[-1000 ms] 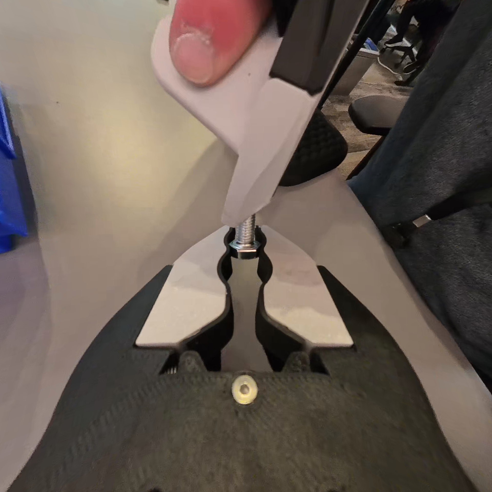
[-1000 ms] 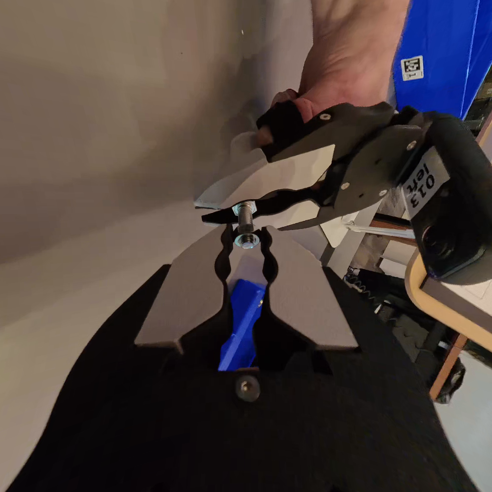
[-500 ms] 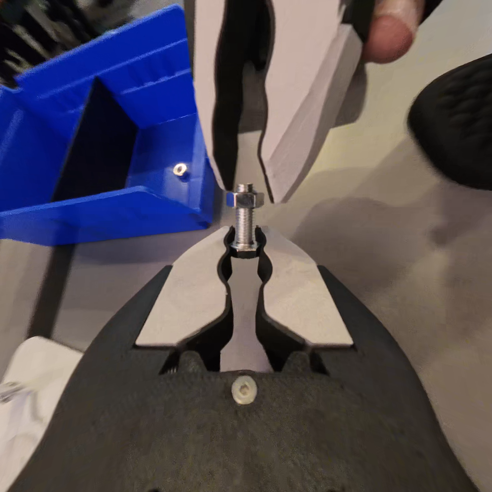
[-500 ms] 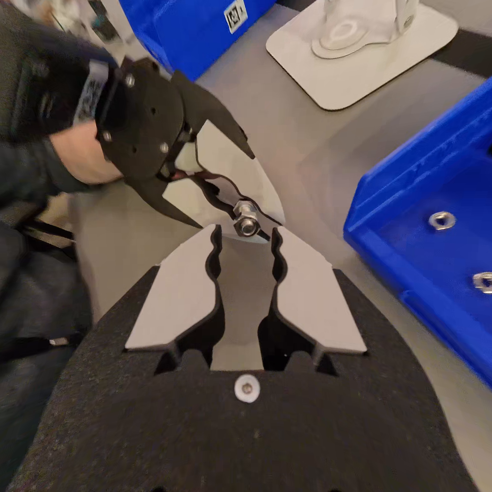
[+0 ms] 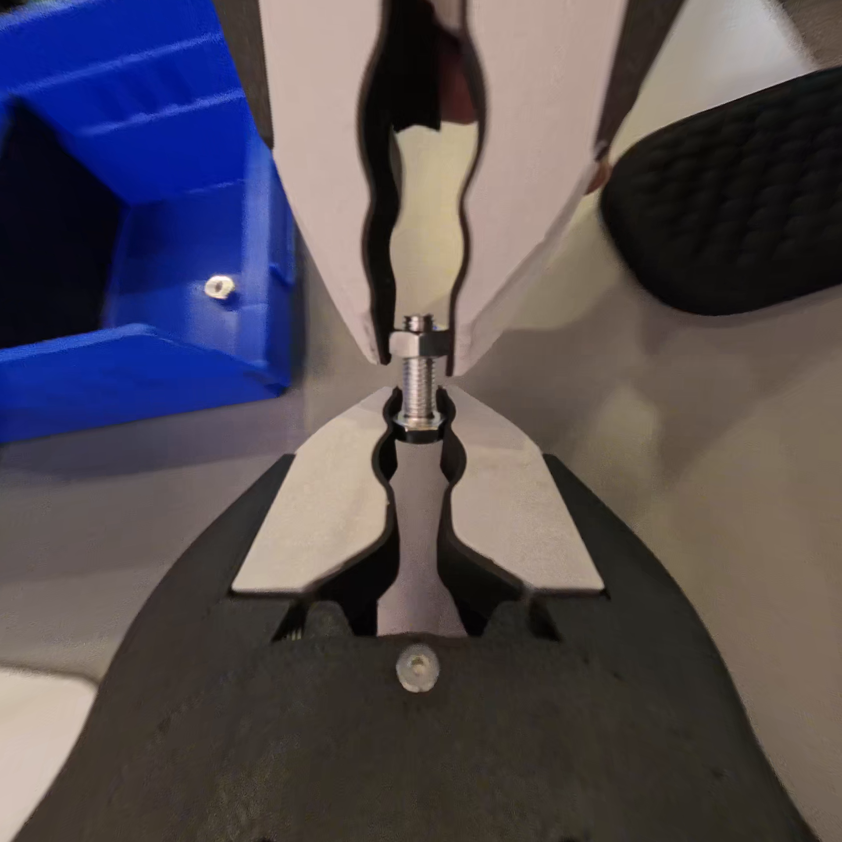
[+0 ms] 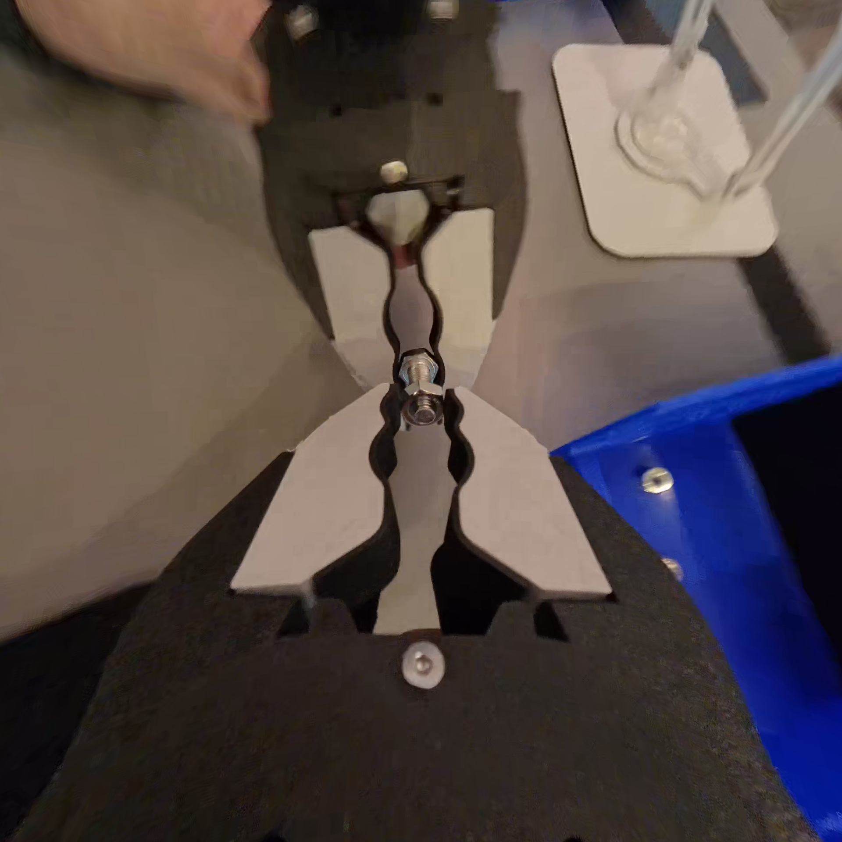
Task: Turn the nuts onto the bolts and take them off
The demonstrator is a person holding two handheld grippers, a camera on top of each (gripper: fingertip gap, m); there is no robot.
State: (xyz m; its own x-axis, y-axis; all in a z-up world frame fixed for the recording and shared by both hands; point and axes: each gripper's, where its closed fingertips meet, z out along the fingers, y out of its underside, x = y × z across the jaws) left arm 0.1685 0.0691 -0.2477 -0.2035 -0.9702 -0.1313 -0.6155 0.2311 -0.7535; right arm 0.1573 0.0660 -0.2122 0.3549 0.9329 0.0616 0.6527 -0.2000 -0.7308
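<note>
Left gripper [image 5: 418,412]: pinched nearly shut on the head of the bolt [image 5: 417,387], fingertips hugging it on both sides. Right gripper [image 5: 419,353]: coming in from straight across, tip to tip with the left one, squeezed onto the nut [image 5: 419,344]. Nut sitting near the far end of the bolt, with a little bit of thread poking out past it. Bare thread showing between the two grippers. All of it held up in the air over the grey table [image 5: 592,455].

Same pair seen from the right wrist: right gripper [image 6: 420,401] around the nut [image 6: 421,388], left gripper [image 6: 417,360] just behind, on the bolt [image 6: 417,370]. Blurry hand [image 6: 159,59] behind the left gripper.

Blue bin [image 5: 150,355] close by on the table, with a loose nut [image 5: 219,288] inside. White flat stand [image 6: 592,136] farther off. Black bumpy cushion [image 5: 729,205] off to the other side. Nothing between the two grippers but the bolt.
</note>
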